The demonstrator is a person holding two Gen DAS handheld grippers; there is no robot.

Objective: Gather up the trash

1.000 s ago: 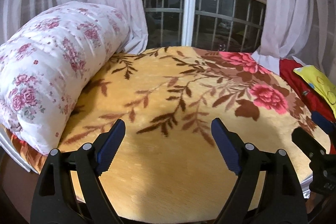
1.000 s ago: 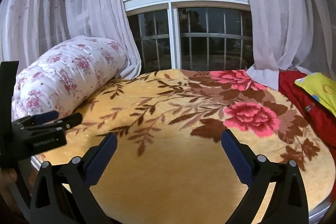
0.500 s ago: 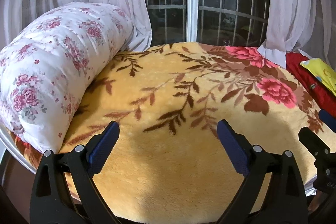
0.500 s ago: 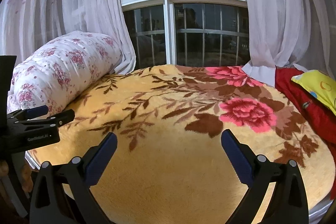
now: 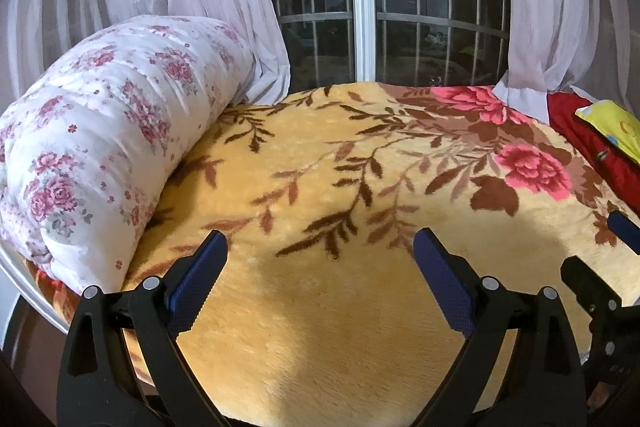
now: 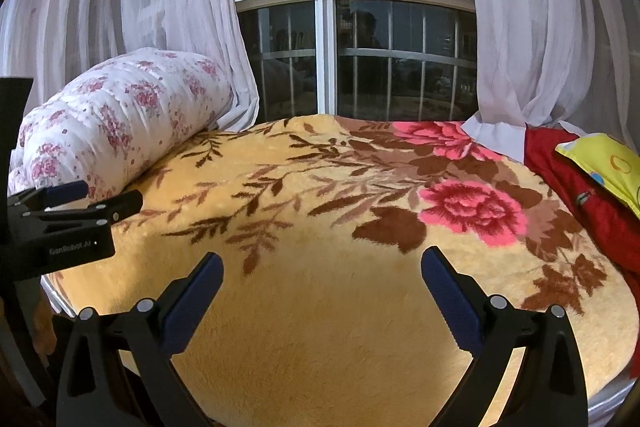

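No trash shows in either view. My left gripper [image 5: 320,247] is open and empty, held above the near edge of a bed with a yellow floral blanket [image 5: 320,307]. My right gripper [image 6: 322,263] is open and empty too, over the same blanket [image 6: 320,327]. The left gripper also shows at the left edge of the right wrist view [image 6: 80,199]. The right gripper shows at the right edge of the left wrist view [image 5: 600,251].
A rolled white floral quilt [image 5: 100,147] lies along the bed's left side. A red cloth [image 6: 580,187] and a yellow pillow [image 6: 604,163] lie at the right. Sheer curtains [image 6: 540,47] flank a barred window [image 6: 360,67] behind the bed.
Both grippers have drawn back and tilted up a little, so the bed sits lower in view and more window shows. Both stay open.
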